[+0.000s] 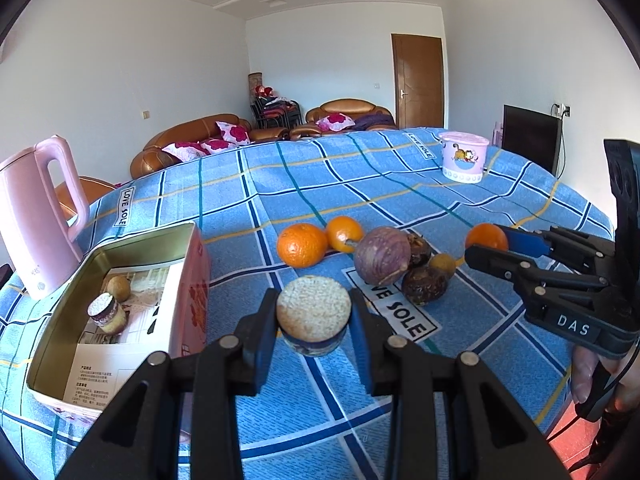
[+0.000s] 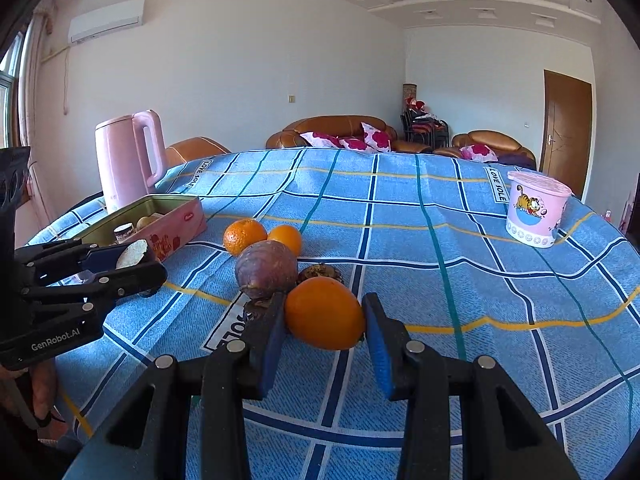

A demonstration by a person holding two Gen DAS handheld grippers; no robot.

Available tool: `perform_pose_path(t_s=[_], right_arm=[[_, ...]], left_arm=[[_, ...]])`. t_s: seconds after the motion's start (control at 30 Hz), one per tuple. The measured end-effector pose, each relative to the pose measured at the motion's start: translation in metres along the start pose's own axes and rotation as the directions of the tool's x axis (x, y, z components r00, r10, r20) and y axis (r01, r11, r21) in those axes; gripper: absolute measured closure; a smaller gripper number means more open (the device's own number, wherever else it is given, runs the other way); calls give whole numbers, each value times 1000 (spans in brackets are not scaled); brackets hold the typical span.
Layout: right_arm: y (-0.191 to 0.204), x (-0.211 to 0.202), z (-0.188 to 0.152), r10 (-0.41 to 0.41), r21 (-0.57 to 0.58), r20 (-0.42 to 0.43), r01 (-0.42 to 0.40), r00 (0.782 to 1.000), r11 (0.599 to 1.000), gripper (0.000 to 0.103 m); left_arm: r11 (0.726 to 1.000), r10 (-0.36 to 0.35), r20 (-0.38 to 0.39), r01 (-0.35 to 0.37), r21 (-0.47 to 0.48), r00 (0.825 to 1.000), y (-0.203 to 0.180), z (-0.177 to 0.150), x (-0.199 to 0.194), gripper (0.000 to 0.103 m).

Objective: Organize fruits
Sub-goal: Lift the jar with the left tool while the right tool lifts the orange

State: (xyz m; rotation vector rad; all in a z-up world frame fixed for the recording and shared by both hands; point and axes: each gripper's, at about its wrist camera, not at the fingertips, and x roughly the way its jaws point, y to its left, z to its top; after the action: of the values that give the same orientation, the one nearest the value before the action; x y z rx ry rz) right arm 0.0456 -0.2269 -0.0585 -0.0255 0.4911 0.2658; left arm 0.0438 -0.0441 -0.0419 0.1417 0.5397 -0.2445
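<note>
The left gripper (image 1: 314, 320) pinches a round cake (image 1: 314, 312); the right gripper (image 2: 325, 320) pinches an orange (image 2: 325, 312). Either could slip and roll toward the table edge.

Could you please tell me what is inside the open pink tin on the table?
Inside the pink tin lie a printed paper sheet, a small round wrapped cake and a brownish round fruit. The near wall hides part of the floor.

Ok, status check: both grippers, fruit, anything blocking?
Left gripper shut on round cake. Right gripper shut on orange. Tin open, two items inside. Nothing blocking; fruit pile beside.
</note>
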Motion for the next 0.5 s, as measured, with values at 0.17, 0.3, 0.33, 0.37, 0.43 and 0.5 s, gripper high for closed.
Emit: perform_pose_path(t_s=[0.17,0.3,0.33,0.37,0.43,0.5], right_arm=[[-1,-4,-1,1,5,32,-1,999,1000,63],[-2,-9,-2,4,8,59,-4,998,1000,63],[-2,-9,-3,4,9,64,-5,998,1000,63],[-2,-10,-3,4,9,68,-4,998,1000,63],[-2,-10,-3,4,9,72,-5,997,1000,63],[-2,-11,-3,4,10,80,-5,997,1000,63]], left_arm=[[1000,10,21,-10,-2,1000,0,0,-4,67],[1000,16,34,-16,-3,999,0,0,-5,67],[1000,16,38,-16,-3,999,0,0,-6,67],[1000,17,41,-17,-3,999,0,0,-7,67],[1000,20,48,-20,-2,999,0,-1,-8,67],[1000,22,55,-22,-3,998,0,-1,-9,67]])
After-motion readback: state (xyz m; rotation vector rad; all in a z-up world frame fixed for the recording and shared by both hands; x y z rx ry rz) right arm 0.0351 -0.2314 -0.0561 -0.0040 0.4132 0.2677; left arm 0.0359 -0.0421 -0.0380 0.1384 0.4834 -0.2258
